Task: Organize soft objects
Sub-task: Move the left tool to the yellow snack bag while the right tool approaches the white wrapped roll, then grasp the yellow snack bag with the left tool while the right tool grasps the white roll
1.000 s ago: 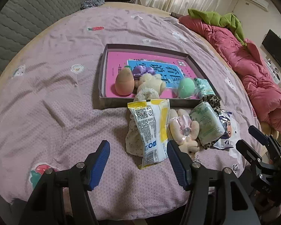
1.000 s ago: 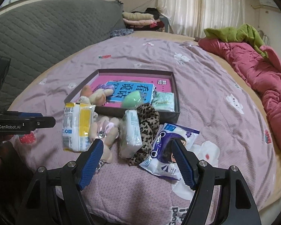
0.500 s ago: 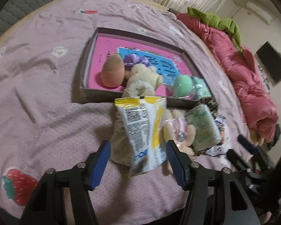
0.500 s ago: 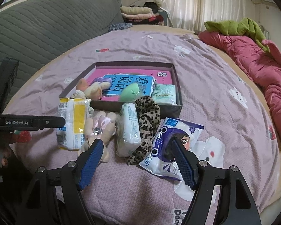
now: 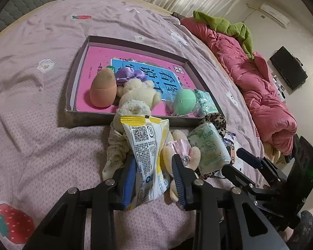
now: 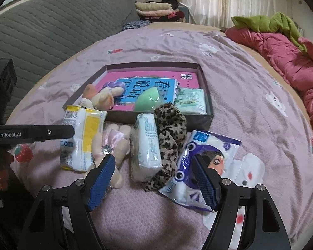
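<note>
My left gripper (image 5: 153, 177) is shut on the white and yellow tissue pack (image 5: 149, 156), which lies on the bed in front of the shallow box (image 5: 77, 79); the pack also shows in the right wrist view (image 6: 81, 139). The box holds an orange egg sponge (image 5: 103, 89), a cream plush (image 5: 138, 96), a green sponge (image 5: 184, 102) and a green packet (image 6: 191, 101). Beside the pack lie a pink bunny plush (image 6: 111, 143), a white tissue pack (image 6: 147, 148), a leopard scrunchie (image 6: 171, 131) and a purple packet (image 6: 202, 162). My right gripper (image 6: 154, 182) is open and empty above them.
A pink and green duvet (image 5: 258, 77) is heaped along the bed's right side. Folded clothes (image 6: 154, 8) sit at the far end by the grey headboard (image 6: 52, 25). The purple sheet (image 5: 31, 104) to the left of the box is bare.
My left gripper has moved forward and down onto the white and yellow tissue pack and closed on it. The right gripper has edged closer to the pile and stays open.
</note>
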